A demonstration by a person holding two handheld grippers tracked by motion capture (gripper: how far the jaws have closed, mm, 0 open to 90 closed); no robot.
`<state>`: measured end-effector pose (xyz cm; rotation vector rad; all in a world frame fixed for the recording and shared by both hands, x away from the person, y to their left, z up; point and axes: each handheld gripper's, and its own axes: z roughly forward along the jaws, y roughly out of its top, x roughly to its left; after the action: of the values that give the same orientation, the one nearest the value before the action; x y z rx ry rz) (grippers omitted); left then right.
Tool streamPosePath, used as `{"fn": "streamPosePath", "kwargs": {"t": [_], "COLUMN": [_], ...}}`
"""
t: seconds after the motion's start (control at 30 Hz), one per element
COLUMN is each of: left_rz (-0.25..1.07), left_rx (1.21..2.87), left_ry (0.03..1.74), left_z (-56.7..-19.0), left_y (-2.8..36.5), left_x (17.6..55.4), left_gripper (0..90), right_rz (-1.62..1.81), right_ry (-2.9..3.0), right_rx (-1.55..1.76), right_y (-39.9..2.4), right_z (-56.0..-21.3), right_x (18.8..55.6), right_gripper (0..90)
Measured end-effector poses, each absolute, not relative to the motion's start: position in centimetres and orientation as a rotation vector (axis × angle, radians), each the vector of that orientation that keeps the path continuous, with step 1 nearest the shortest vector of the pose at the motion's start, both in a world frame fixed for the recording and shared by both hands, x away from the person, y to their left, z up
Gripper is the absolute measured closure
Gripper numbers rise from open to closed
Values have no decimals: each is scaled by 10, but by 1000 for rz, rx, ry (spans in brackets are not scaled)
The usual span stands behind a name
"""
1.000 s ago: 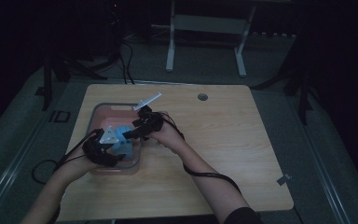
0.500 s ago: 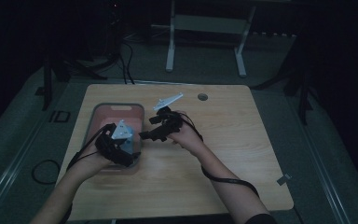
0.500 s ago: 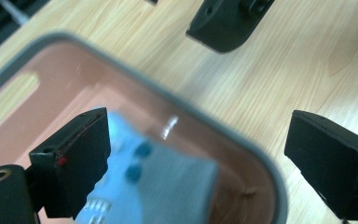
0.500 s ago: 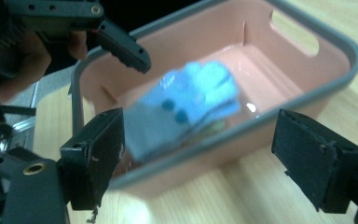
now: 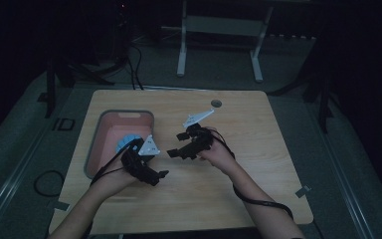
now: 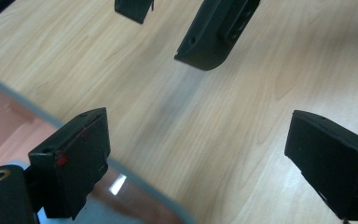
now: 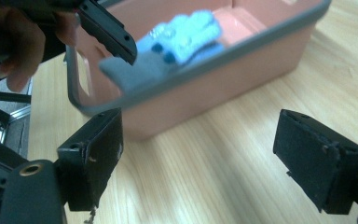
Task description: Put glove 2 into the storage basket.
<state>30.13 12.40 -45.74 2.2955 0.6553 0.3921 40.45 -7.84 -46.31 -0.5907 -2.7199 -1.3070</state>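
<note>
A pink bin with a grey rim (image 5: 99, 144) stands on the left of the wooden table (image 5: 258, 189). A light blue fabric item (image 5: 127, 143) lies inside it, and it also shows in the right gripper view (image 7: 182, 39) behind the bin wall (image 7: 223, 88). My left gripper (image 5: 158, 177) hovers just right of the bin, over bare wood (image 6: 200, 158). Its jaws have just been opening and hold nothing. My right gripper (image 5: 175, 144) faces the bin from the table's middle (image 7: 209, 158). Its jaws have also just been opening, with nothing between them.
A round cable hole (image 5: 216, 103) sits near the table's far edge. A white desk frame (image 5: 219, 45) and cables (image 5: 45, 181) are on the dark floor around the table. In the left gripper view the bin's rim (image 6: 135, 186) crosses the lower left.
Both grippers have drawn back out of the bin toward the right and now stand over the wood. The blue item stays in the bin.
</note>
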Motion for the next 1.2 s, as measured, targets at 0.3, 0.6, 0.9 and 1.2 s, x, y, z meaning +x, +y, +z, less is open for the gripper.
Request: {"fn": "streamPosePath", "kwargs": {"t": [0.3, 0.6, 0.9, 1.2], "left_rz": [330, 280, 249, 209], "left_rx": [2315, 2311, 2316, 2331], "left_ry": [579, 502, 447, 396], "left_z": [-468, -474, -483, -496], "left_y": [100, 77, 60, 46], "left_x": [297, 293, 289, 284], "left_gripper": [74, 74, 74, 74], "right_rz": [-1264, -1271, -1262, -1267], "right_ry": [-2757, -2754, -2766, -2748], "right_rx": [-592, -640, -681, -721], "right_y": [-107, -134, -156, -175], "right_z": [-484, -496, -506, -520], "right_x": [394, 387, 381, 375], "right_gripper": [151, 151, 150, 149]}}
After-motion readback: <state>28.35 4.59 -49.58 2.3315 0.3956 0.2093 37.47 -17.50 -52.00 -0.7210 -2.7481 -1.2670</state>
